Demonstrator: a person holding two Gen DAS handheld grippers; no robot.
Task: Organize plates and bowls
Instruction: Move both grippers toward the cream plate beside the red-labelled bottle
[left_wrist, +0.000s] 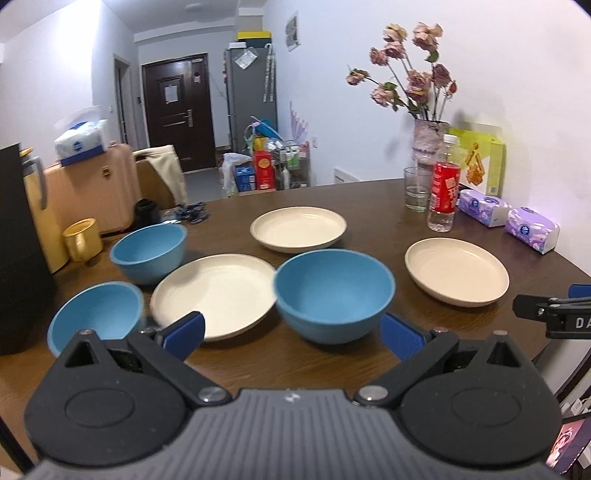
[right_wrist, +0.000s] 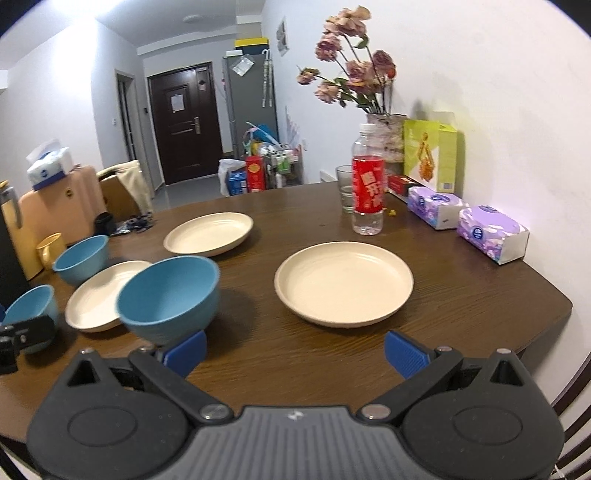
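While nothing has yet been gathered, three shallow round cream plates and three deep blue bowls lie scattered on a dark brown wooden table (right_wrist: 480, 295). Take the nearest blue bowl (left_wrist: 334, 293) as the landmark. Left of it, rim almost touching, lies one cream plate (left_wrist: 214, 293); beyond it sits the far cream plate (left_wrist: 298, 229); to its right, well apart, the right cream plate (right_wrist: 343, 282). A second blue bowl (left_wrist: 149, 253) stands beyond the left plate, and a third blue bowl (left_wrist: 94, 314) sits furthest left, possibly tilted, though blur makes that uncertain.

Both sets of tongs are released, holding nothing. The left tongs (left_wrist: 291, 332) hover just in front of the landmark bowl; the right tongs (right_wrist: 295, 349) face the right plate.

Likely risks: gripping the landmark bowl could nudge the adjacent plate, and a smooth rim may slip from the pads. Behind the right plate, a clear plastic bottle with a red label (right_wrist: 366, 190) and a drinking glass (right_wrist: 345, 188) could be toppled by a careless reach.
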